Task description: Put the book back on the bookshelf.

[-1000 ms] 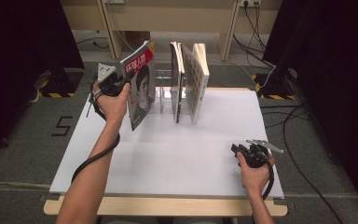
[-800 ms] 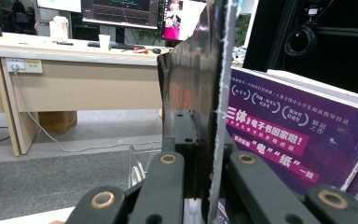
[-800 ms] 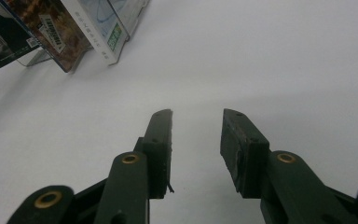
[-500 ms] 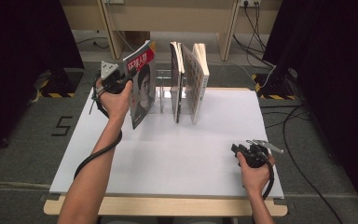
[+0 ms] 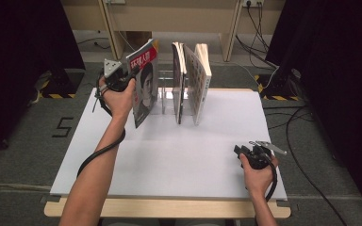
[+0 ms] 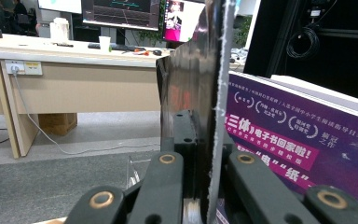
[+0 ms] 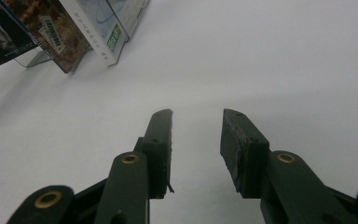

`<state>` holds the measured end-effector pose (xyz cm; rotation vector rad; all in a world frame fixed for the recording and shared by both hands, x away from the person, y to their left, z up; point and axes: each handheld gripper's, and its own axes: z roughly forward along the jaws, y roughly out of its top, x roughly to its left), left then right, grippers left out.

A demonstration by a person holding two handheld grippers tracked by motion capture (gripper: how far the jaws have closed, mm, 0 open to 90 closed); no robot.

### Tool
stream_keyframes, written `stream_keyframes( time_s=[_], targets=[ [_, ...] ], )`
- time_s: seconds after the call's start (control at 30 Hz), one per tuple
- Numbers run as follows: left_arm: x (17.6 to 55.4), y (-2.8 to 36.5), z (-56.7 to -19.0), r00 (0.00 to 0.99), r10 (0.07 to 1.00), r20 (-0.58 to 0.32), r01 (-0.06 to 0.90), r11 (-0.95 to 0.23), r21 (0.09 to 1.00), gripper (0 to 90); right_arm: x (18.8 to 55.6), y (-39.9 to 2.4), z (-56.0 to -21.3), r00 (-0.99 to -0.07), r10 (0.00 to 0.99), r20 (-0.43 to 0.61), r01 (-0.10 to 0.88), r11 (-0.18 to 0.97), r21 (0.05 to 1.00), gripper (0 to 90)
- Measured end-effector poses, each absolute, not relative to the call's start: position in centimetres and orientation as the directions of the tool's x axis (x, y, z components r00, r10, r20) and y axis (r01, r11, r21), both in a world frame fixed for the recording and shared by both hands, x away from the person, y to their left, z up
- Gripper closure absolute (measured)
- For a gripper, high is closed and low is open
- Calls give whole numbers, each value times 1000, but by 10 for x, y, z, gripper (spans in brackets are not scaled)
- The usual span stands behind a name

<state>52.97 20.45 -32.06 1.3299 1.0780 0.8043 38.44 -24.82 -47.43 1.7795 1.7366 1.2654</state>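
Note:
A magazine (image 5: 144,84) with a red title band and a face on its cover stands tilted on the white table (image 5: 179,160), left of a clear rack (image 5: 168,96). My left gripper (image 5: 133,75) is shut on its upper left edge. In the left gripper view the magazine (image 6: 191,70) runs edge-on between the jaws of my left gripper (image 6: 205,135), with a purple book cover (image 6: 298,140) behind it. Two books (image 5: 191,80) stand upright in the rack. My right gripper (image 5: 243,152) rests near the table's front right. In the right gripper view my right gripper (image 7: 196,135) is open above bare table.
The rack and its books (image 7: 74,32) sit at the table's far middle. A wooden desk (image 5: 169,14) stands beyond the table, and cables (image 5: 283,80) trail over the grey floor to the right. White table surface spreads between the two hands.
The left gripper and the magazine have edged slightly right, toward the rack. The right gripper has stayed where it was.

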Motion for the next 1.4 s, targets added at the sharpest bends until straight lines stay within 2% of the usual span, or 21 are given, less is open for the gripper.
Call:
stream_keyframes(
  time_s=[1.4],
  targets=[
    [553,190,-323,323,934,-151,71,135,988,864,385,-249,-476,-150,924,351,613,-192,767,638]
  ],
)
